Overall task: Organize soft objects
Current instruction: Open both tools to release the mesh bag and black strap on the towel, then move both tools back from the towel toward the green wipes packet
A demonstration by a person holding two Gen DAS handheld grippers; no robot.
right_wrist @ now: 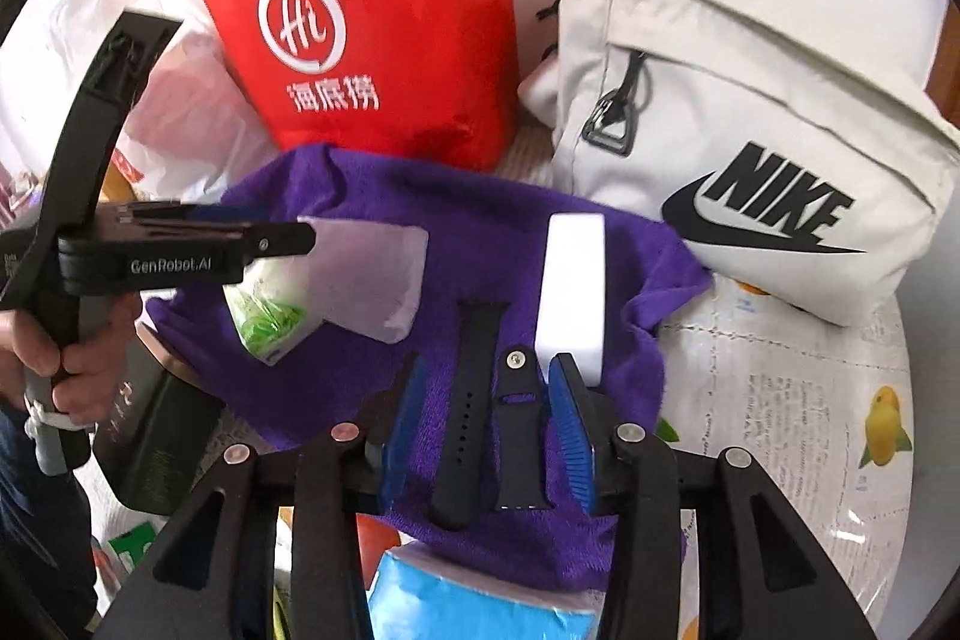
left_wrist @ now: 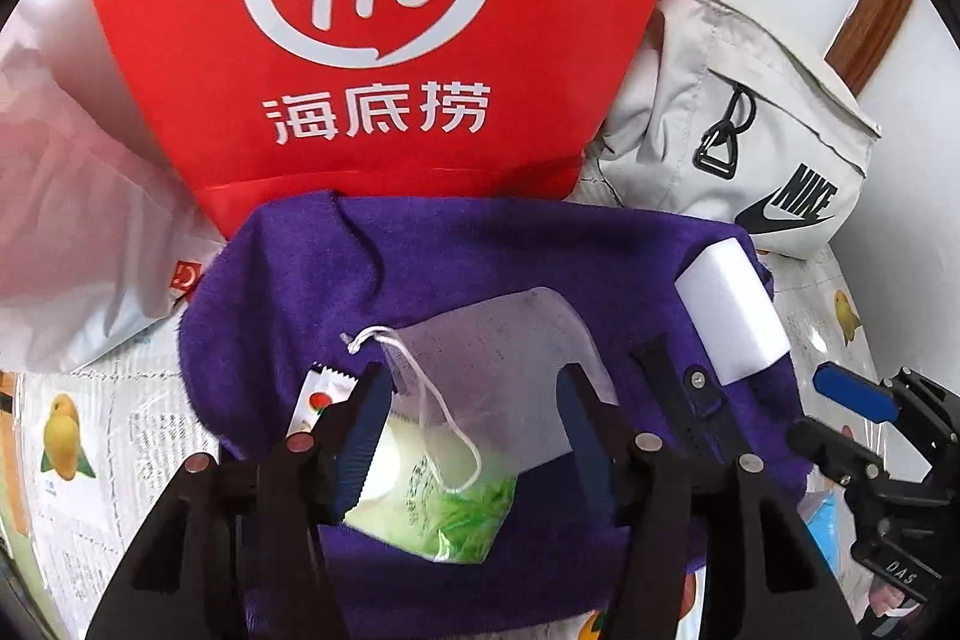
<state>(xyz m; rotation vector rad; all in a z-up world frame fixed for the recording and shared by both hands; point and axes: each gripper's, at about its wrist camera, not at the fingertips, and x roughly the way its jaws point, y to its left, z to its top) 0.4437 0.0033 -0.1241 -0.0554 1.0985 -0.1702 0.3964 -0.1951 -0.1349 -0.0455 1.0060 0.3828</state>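
A purple towel (left_wrist: 480, 256) (right_wrist: 420, 220) lies spread on the table. On it rests a translucent drawstring pouch (left_wrist: 516, 334) (right_wrist: 372, 274) with a green tissue pack (left_wrist: 444, 508) (right_wrist: 270, 310) half inside. My left gripper (left_wrist: 474, 400) (right_wrist: 303, 238) stands open over the pouch, one finger on each side and neither pad pressing it. Two black watch strap pieces (right_wrist: 474, 400) (left_wrist: 678, 388) lie on the towel between the fingers of my open right gripper (right_wrist: 489, 388) (left_wrist: 834, 418), which do not touch them. A white foam block (right_wrist: 570, 292) (left_wrist: 732, 322) lies just beyond its right finger.
A red paper bag (left_wrist: 372, 40) (right_wrist: 372, 10) stands behind the towel, a pale Nike bag (left_wrist: 750, 130) (right_wrist: 750, 130) to its right, a white plastic bag (left_wrist: 72, 220) to its left. A small sachet (left_wrist: 315, 394) and a blue packet (right_wrist: 468, 598) lie nearby. A hand (right_wrist: 60, 340) holds the left gripper.
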